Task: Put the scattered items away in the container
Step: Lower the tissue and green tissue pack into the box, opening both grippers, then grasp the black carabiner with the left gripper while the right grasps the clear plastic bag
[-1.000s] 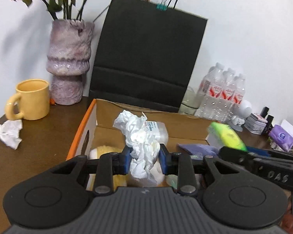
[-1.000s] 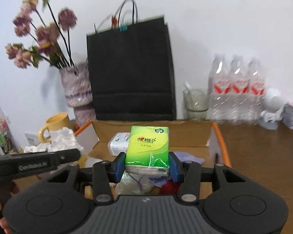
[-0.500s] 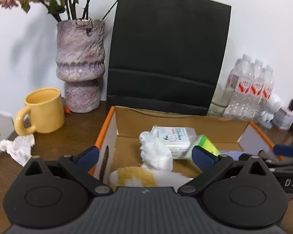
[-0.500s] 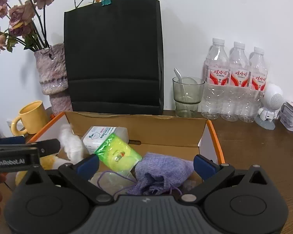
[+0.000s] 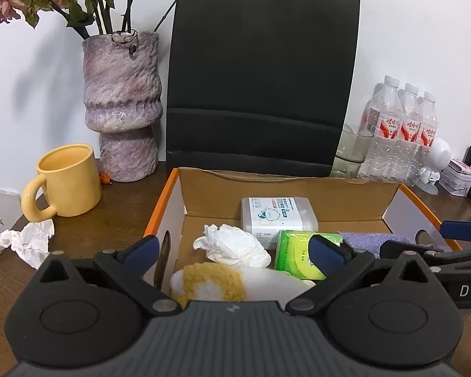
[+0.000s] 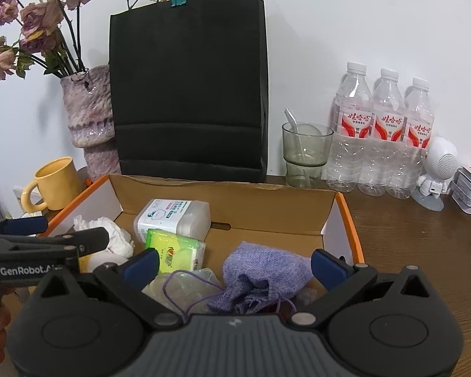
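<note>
Grippers hang side by side over the near edge of the cardboard box (image 5: 298, 193), both tipped downward toward its contents. The left gripper (image 5: 232, 251) has its jaws spread as wide as they go, having just been opening, and nothing sits between the pads; the crumpled tissue (image 5: 235, 245) lies loose on the box floor just beyond and below them, against a yellow-and-white plush (image 5: 223, 281). The right gripper (image 6: 234, 265) is likewise splayed fully apart after just opening, holding nothing. The green tissue pack (image 6: 175, 251) rests flat in the box beside its left fingertip, in front of a white wipes packet (image 6: 172, 215). A purple knit pouch (image 6: 260, 278) lies between and under the right jaws, untouched. Outside the box, a second crumpled tissue (image 5: 22, 242) sits on the wooden table (image 6: 424, 251) beside a yellow mug (image 5: 66, 182).
</note>
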The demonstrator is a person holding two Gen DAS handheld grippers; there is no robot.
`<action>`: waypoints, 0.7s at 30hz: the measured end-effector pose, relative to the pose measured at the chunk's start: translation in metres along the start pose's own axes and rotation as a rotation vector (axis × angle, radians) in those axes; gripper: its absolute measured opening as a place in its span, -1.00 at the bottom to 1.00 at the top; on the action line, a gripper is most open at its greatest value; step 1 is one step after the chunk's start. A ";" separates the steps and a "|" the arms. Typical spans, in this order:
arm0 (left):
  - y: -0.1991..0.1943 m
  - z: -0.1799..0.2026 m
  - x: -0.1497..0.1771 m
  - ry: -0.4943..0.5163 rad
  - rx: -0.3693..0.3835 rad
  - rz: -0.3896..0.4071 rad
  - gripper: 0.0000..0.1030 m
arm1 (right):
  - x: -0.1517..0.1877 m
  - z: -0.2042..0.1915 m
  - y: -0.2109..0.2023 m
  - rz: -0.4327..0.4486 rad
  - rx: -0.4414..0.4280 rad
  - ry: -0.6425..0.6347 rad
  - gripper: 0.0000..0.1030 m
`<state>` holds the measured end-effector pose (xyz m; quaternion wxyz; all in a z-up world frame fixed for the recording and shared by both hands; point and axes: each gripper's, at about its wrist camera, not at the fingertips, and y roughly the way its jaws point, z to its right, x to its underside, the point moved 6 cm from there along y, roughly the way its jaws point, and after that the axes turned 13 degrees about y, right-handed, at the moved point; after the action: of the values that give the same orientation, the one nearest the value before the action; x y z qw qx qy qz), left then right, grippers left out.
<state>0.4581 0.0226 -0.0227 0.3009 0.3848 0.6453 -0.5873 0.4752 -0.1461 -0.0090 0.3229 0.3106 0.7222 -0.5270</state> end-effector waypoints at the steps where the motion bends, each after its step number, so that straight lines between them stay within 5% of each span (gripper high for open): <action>1: 0.000 0.000 0.000 0.000 0.000 0.000 1.00 | 0.000 0.000 0.000 0.000 0.000 0.000 1.00; 12: -0.006 0.000 -0.002 0.010 -0.005 0.012 1.00 | 0.000 -0.002 -0.003 0.005 0.005 -0.003 1.00; 21: -0.058 -0.008 0.007 0.029 -0.001 0.086 1.00 | 0.003 -0.007 -0.050 0.072 -0.013 0.012 1.00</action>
<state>0.4053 0.0305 0.0033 0.3168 0.4203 0.6328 -0.5679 0.4330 -0.1519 0.0181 0.3395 0.3375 0.7159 -0.5084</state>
